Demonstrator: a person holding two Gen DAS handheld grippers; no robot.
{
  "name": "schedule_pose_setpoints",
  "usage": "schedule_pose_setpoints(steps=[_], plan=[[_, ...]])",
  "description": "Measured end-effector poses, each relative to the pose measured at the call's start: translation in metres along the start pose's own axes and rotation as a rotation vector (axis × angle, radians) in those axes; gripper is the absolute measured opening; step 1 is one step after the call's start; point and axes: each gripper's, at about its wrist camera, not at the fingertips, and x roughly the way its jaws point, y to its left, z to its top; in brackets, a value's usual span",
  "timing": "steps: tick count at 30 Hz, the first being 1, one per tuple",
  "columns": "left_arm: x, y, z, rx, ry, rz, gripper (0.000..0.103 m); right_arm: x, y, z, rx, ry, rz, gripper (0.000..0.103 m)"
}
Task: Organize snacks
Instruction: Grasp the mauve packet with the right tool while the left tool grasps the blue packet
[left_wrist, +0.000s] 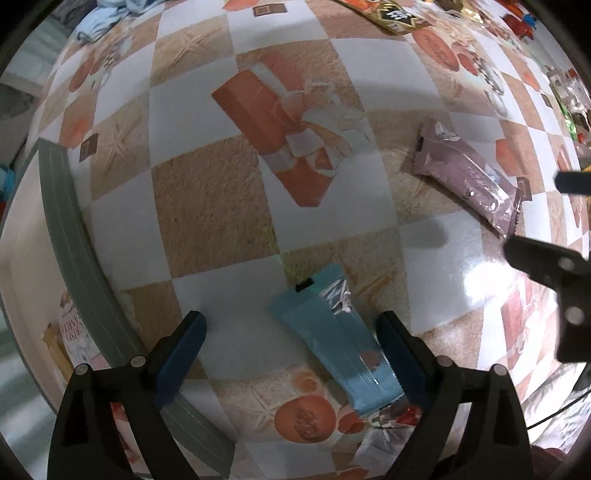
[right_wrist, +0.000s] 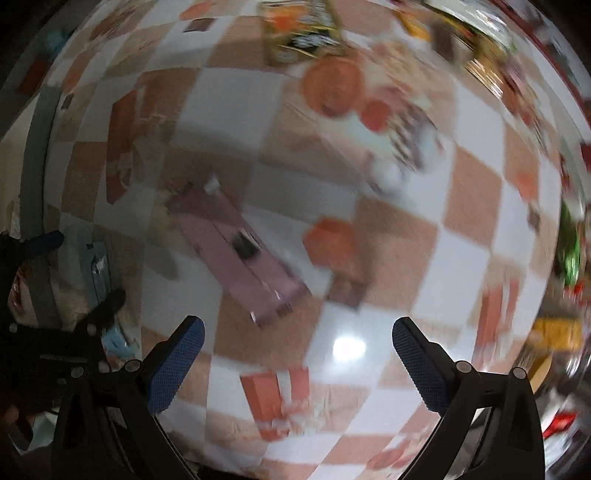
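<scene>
A light blue snack bar (left_wrist: 338, 343) lies flat on the checkered tablecloth, between the fingers of my left gripper (left_wrist: 291, 332) and close to the right one. The jaws stand wide open and no pad presses on it. A mauve snack bar (left_wrist: 467, 177) lies further right on the cloth. In the blurred right wrist view the same mauve bar (right_wrist: 240, 254) lies ahead and left of my right gripper (right_wrist: 295, 343), which is open with nothing between its fingers. The left gripper (right_wrist: 55, 266) shows at the left edge there, over the blue bar (right_wrist: 96, 266). The right gripper's dark fingers (left_wrist: 535, 262) show at the right edge of the left wrist view.
A grey rim (left_wrist: 70, 236) of a tray or box curves along the left, with a pale snack packet (left_wrist: 74, 332) inside. Several more snack packets lie at the far edge (left_wrist: 391, 14) and along the right (right_wrist: 569, 251). A red wrapper (left_wrist: 410, 415) pokes out under the blue bar.
</scene>
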Motion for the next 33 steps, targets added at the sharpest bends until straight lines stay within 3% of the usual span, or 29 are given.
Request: schedule_pose_setpoints(steps=[4, 9, 16, 19, 27, 29, 31, 33], plan=[[0.003, 0.007, -0.001, -0.041, 0.021, -0.002, 0.095, 0.006, 0.018, 0.015, -0.072, 0.002, -0.017, 0.102], [0.006, 0.001, -0.025, -0.092, 0.033, -0.008, 0.095, 0.015, 0.046, 0.028, -0.133, 0.006, -0.040, 0.102], [0.006, -0.030, -0.040, -0.078, 0.025, 0.010, 0.094, 0.022, 0.075, 0.032, -0.117, 0.007, -0.022, 0.102], [0.006, -0.033, -0.042, -0.083, 0.024, -0.006, 0.089, 0.031, 0.064, 0.017, -0.105, 0.000, 0.005, 0.093], [-0.005, -0.044, -0.048, -0.066, -0.003, 0.003, 0.066, 0.012, 0.061, 0.024, -0.103, -0.033, 0.009, 0.071], [-0.004, -0.048, -0.043, -0.060, -0.007, 0.002, 0.061, 0.001, 0.036, 0.026, -0.103, -0.042, 0.009, 0.053], [-0.009, -0.051, -0.038, -0.046, -0.015, 0.001, 0.048, -0.006, 0.031, 0.027, -0.096, -0.052, 0.011, 0.035], [-0.013, -0.051, -0.040, -0.033, -0.015, -0.005, 0.040, -0.010, 0.024, 0.025, -0.070, -0.045, 0.022, 0.034]])
